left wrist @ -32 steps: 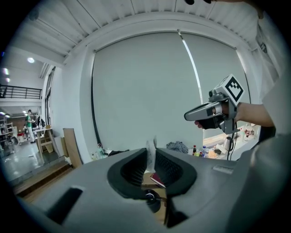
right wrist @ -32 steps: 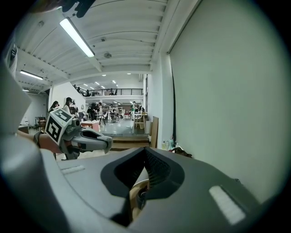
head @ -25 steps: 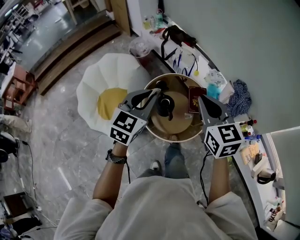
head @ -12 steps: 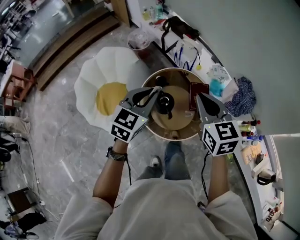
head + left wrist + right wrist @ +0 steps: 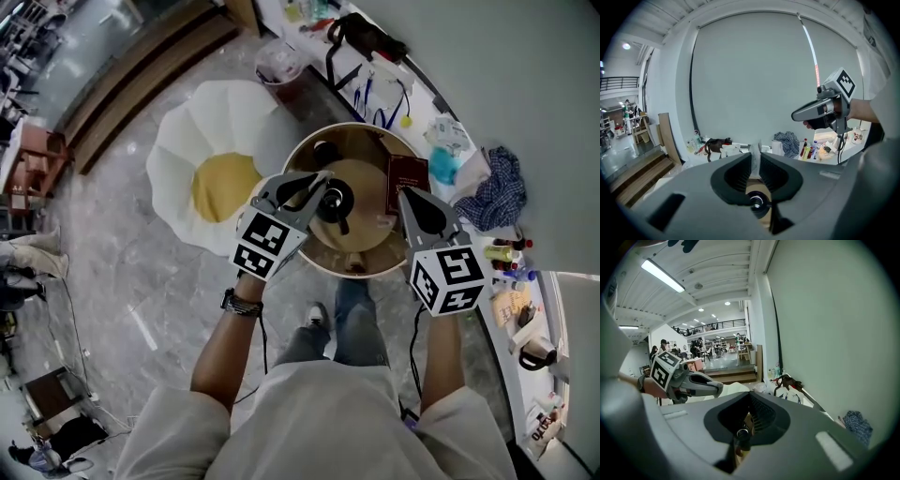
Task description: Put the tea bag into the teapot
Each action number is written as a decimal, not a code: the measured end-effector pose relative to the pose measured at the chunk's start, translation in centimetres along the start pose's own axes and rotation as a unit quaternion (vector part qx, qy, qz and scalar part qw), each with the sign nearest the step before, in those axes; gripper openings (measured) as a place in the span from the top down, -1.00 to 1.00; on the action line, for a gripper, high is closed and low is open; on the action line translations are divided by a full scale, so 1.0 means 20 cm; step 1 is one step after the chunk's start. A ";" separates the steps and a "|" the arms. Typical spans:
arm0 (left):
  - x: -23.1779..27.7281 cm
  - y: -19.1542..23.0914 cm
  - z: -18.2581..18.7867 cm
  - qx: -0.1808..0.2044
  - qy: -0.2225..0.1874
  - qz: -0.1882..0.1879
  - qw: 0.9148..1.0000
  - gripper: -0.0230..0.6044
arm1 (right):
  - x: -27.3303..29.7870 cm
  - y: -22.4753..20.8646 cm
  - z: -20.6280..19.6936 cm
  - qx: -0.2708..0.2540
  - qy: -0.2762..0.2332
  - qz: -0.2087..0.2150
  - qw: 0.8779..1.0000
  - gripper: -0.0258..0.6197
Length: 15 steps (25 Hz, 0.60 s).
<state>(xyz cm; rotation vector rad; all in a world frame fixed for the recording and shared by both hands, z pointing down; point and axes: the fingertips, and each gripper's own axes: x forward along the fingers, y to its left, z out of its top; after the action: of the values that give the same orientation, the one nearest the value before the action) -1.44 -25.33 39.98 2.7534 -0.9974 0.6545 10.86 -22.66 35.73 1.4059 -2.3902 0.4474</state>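
Observation:
A black teapot [image 5: 335, 201] stands in the middle of a round wooden table [image 5: 361, 264], with a dark red box [image 5: 406, 176] to its right. My left gripper [image 5: 322, 178] hovers just left of the teapot. It is shut on a thin white tea bag [image 5: 755, 158] that stands upright between the pads. Below those jaws, in the left gripper view, the teapot's round top [image 5: 757, 202] shows. My right gripper [image 5: 405, 193] hangs over the table's right side by the box. Its pads meet at the tips, and I see nothing between them.
A white and yellow flower-shaped rug [image 5: 211, 178] lies left of the table. A counter along the wall holds bags [image 5: 361, 42], a blue checked cloth [image 5: 497, 187] and bottles [image 5: 506, 253]. A small dark cup [image 5: 323, 148] sits at the table's far side. The person's legs [image 5: 347, 323] are under the near rim.
Both grippers have sunk towards the table. The left gripper's tip has come closer to the teapot, with the tea bag still between its pads.

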 end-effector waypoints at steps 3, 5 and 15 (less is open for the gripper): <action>0.05 0.02 -0.07 -0.008 0.009 -0.001 1.000 0.78 | 0.05 -0.02 -0.06 0.000 0.011 0.005 1.000 0.90; 0.10 0.03 -0.11 -0.014 0.015 -0.005 1.000 0.78 | 0.08 -0.04 -0.11 0.002 0.020 0.008 1.000 0.90; 0.33 0.06 -0.36 -0.031 0.048 -0.015 0.998 0.78 | 0.23 -0.09 -0.30 0.022 0.057 0.022 0.998 0.90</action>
<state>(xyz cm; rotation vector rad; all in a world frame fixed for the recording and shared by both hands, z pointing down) -0.18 -28.13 49.41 2.6513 -0.9370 0.7301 11.01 -24.52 43.38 1.3104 -2.3362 0.5790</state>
